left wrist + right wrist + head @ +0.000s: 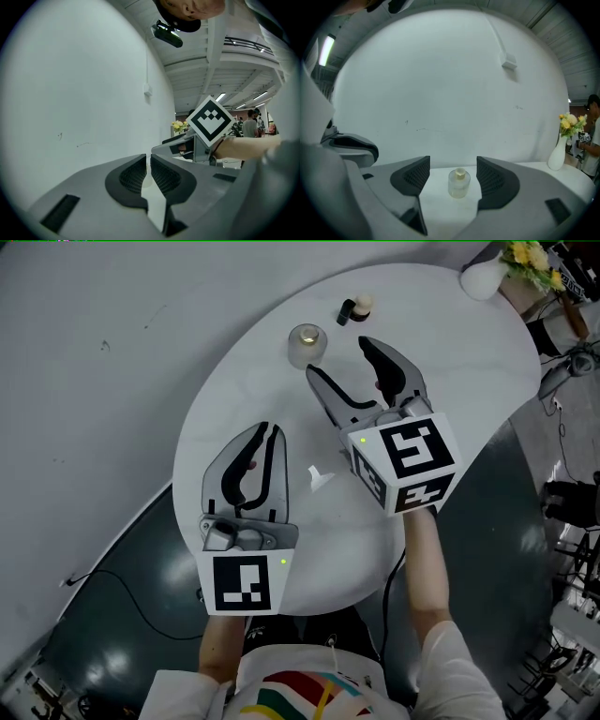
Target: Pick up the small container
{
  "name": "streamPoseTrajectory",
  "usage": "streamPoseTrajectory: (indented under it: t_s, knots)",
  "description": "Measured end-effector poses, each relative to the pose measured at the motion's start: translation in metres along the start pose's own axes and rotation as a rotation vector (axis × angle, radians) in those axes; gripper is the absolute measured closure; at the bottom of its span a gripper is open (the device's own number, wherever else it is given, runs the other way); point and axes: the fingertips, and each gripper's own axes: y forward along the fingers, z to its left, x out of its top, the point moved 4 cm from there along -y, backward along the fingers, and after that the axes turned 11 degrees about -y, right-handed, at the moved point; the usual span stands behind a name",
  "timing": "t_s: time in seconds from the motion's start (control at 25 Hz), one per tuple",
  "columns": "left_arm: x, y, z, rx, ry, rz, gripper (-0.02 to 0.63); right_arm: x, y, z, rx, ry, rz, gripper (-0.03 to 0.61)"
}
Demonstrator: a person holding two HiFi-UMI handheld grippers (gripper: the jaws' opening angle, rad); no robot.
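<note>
Right tongs (453, 164) before clear, gold-capped container (459, 185)

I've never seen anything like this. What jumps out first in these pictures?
A person holds two big grey tongs with checkered marker cubes over a round white table: the right tongs gape wide, the left tongs are closed. A small clear container stands just ahead of the open pair, and a white vase of yellow flowers sits at the table's far edge.
</note>
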Motion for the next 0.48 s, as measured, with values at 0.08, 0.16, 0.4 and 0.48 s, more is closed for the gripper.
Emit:
streamPoseTrajectory:
  t_s: [0.08,0.16,0.4,0.48]
  knots:
    - [-0.004,0.002,0.003,0.006,-0.011,0.007,0.595,-0.004,0.013,0.000,0.009,-0.006,0.016,0.270]
    - [-0.006,0.003,0.006,0.012,-0.015,0.009,0.595,-0.006,0.023,-0.003,0.012,-0.006,0.024,0.268]
    - [-0.008,0.003,0.017,0.063,-0.017,-0.007,0.597,-0.021,0.042,-0.007,0.020,-0.008,0.058,0.262]
    - [-0.011,0.003,0.020,0.065,-0.031,-0.006,0.597,-0.028,0.048,-0.007,0.022,-0.007,0.071,0.262]
